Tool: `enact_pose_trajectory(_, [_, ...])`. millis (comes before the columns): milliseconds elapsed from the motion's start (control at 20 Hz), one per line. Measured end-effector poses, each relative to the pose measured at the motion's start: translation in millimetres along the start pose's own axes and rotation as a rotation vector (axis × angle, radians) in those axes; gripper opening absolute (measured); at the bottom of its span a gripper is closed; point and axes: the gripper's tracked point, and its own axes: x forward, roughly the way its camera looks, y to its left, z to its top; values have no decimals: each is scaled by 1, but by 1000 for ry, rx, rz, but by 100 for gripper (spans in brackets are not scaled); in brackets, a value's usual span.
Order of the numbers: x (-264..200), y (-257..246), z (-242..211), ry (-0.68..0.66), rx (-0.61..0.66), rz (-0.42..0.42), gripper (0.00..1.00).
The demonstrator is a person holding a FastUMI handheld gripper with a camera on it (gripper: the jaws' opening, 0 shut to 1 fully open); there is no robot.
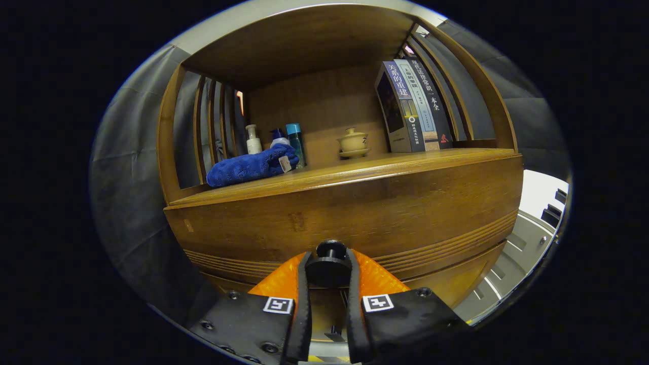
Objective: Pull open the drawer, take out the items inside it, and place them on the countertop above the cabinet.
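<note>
At the drawer front point(355, 213), the tongs point(328, 268) point level and forward, both fingers point(303, 284) clamped on the black knob point(330, 249). On the worktop point(345, 175) above lies a blue towel point(251, 166).

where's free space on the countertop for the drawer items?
Best patch: bare countertop between the bottles and the lidded cup. A narrower strip runs along the front edge ahead of the cup and books. Crowded: the blue towel and bottles. The gripper is shut on the drawer knob.
</note>
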Motion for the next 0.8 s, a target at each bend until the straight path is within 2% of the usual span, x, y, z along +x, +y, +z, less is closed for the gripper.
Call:
enact_pose_trajectory(150, [-11,3,-2,17,2,12,37])
enact_pose_trajectory(800, [-114,13,-20,42,-55,24,36])
